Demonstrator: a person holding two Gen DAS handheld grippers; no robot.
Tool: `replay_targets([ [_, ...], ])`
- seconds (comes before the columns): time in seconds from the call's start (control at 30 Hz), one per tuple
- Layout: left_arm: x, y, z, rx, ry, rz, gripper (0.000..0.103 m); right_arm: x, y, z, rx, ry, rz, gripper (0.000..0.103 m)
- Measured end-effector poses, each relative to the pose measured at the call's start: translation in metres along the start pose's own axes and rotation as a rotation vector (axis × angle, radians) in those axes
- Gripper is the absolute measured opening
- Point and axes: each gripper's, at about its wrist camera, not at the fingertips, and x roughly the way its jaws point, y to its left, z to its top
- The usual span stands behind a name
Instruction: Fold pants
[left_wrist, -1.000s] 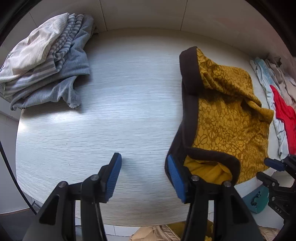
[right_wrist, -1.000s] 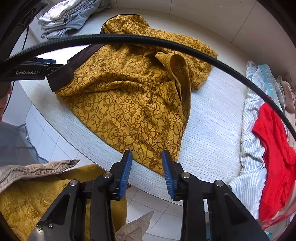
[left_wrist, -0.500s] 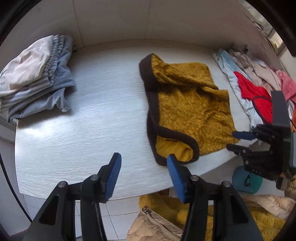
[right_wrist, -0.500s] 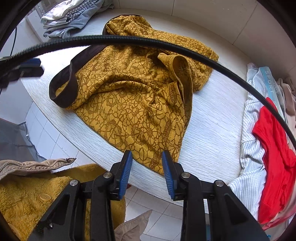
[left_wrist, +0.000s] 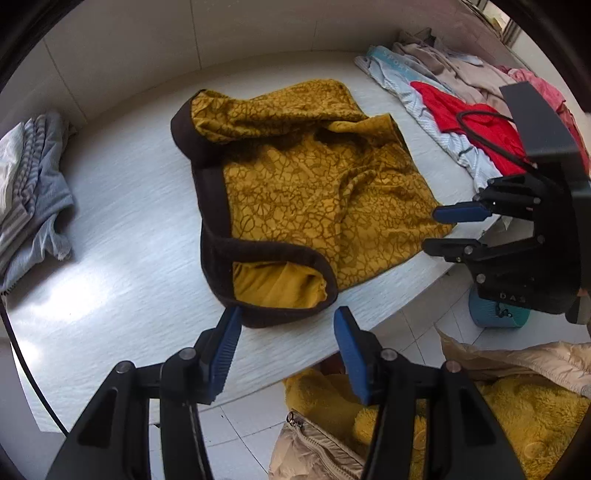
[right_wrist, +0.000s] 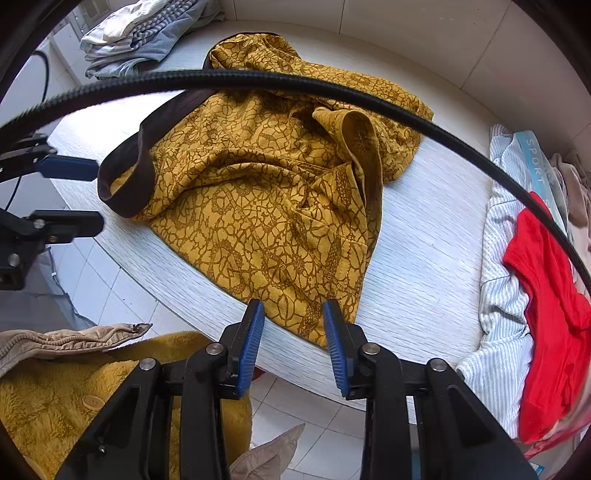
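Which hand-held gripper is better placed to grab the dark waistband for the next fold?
Probably the left hand-held gripper: its open jaws straddle the mustard patterned pants' dark brown waistband; the right sits at the hem.

mustard pants (left_wrist: 314, 192) — brown waistband (left_wrist: 214, 206), crackle print

The left gripper (left_wrist: 284, 332) was drawn back from the dark waistband (left_wrist: 258, 251) of the mustard pants (left_wrist: 314, 184), which it had been against a second earlier, and was rolled, so that the whole garment was brought into its view. Its jaws were left apart over the table's (left_wrist: 129, 258) near edge, empty. The waistband was left lying loose, gaping open on the table.
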Motion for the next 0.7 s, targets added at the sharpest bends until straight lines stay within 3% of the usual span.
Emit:
replay_targets([
  [0.03,0.002,-0.001,0.002,0.012,0.0,0.004,0.052,0.0,0.0,0.0,0.0,0.002,-0.001,0.033],
  [0.1,0.006,-0.003,0.006,0.027,0.001,-0.028,0.01,0.0,0.001,0.0,0.001,0.005,-0.001,0.033],
  [0.27,-0.008,0.023,0.013,-0.113,-0.058,-0.107,0.008,0.0,0.0,0.001,0.005,0.008,0.0,0.033],
  [0.53,0.005,0.073,0.031,-0.324,-0.076,-0.021,0.01,0.0,-0.001,0.001,0.009,0.011,-0.001,0.033],
  [0.7,0.02,0.085,0.032,-0.398,-0.045,0.056,0.03,0.0,-0.003,0.001,0.011,0.017,-0.001,0.033],
])
